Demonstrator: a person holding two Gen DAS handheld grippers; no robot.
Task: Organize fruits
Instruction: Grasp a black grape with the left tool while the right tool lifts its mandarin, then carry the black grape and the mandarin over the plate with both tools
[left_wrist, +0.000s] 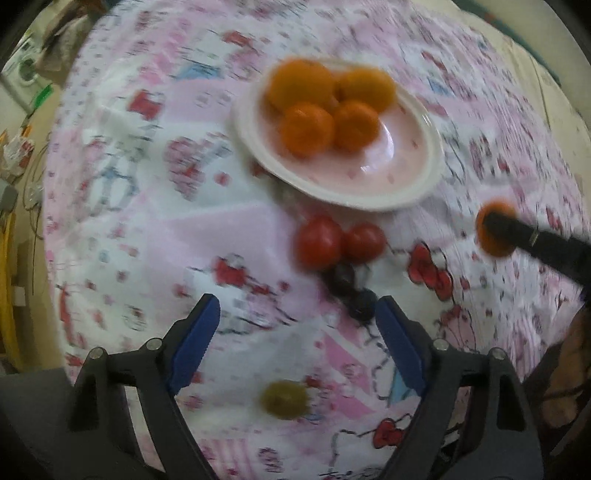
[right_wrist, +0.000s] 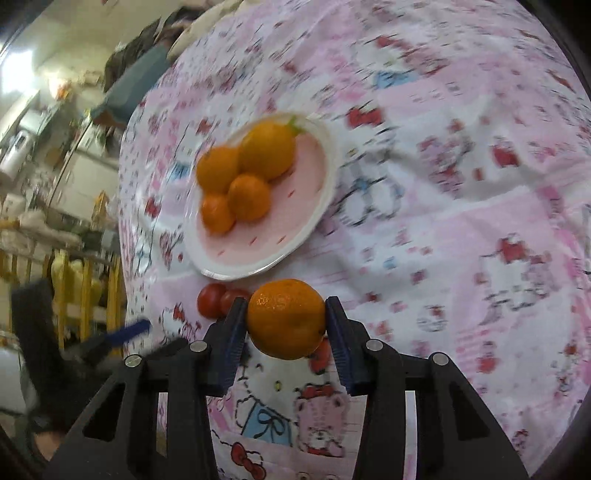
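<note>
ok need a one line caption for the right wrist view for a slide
Right claw grips an orange above the patterned tablecloth, near a plate holding four oranges.

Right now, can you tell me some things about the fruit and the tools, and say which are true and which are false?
1. The right tool is squeezing an orange. True.
2. The plate holds four oranges. True.
3. The two tomatoes sit on the plate. False: they lie on the tablecloth beside it.
4. The left tool grips the green fruit. False: its pads are apart and empty.
</note>
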